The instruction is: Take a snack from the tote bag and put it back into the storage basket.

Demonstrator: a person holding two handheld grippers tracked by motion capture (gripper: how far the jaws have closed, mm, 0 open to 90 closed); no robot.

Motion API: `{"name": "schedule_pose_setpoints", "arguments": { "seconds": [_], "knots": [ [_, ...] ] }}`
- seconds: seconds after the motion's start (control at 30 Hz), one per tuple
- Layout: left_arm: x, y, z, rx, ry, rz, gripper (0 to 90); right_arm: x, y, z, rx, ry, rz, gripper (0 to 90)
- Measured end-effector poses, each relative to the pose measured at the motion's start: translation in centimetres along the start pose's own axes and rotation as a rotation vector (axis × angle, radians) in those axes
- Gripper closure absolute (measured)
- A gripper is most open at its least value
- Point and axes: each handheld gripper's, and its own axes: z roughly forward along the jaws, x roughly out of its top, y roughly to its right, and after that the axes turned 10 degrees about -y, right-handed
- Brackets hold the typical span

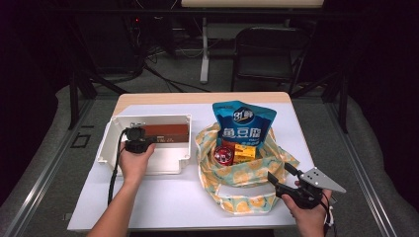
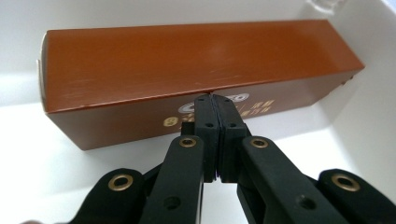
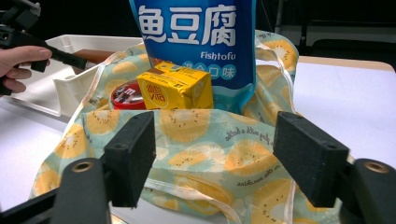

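Note:
A long brown box [image 1: 165,132] [image 2: 187,70] lies inside a white bin [image 1: 148,165] at the table's left. My left gripper [image 1: 141,134] [image 2: 215,100] is shut with nothing between its jaws, and its tips are right at the box's near side. A fruit-print cloth bag [image 1: 247,175] [image 3: 201,154] stands at the right. It holds a blue fish tofu pouch [image 1: 243,126] [image 3: 196,42], a yellow carton [image 1: 244,153] [image 3: 175,86] and a red can [image 1: 223,155] [image 3: 127,97]. My right gripper [image 1: 278,171] [image 3: 219,149] is open at the bag's near right rim, pads apart from the cloth.
A white cover [image 1: 163,197] lies over the table, with bare space in front of the bin and bag. A dark chair [image 1: 269,54] and a table leg [image 1: 204,54] stand beyond the far edge. The left hand [image 3: 23,51] appears at the upper left of the right gripper view.

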Motion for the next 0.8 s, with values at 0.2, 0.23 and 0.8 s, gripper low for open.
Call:
{"name": "schedule_pose_setpoints", "arguments": {
  "seconds": [0.2,0.23,0.8],
  "knots": [
    [-0.3,1.3,0.9,-0.064,0.007,0.017,84.1,0.0,-0.1,0.3,0.019,-0.016,0.003,35.2],
    [-0.3,1.8,1.1,-0.078,0.013,0.029,84.1,0.1,-0.1,0.3,0.018,-0.022,-0.002,35.3],
    [0.0,3.3,1.0,-0.203,0.084,0.038,73.2,1.9,-0.5,0.9,-0.031,-0.025,0.012,47.5]
  ]
}}
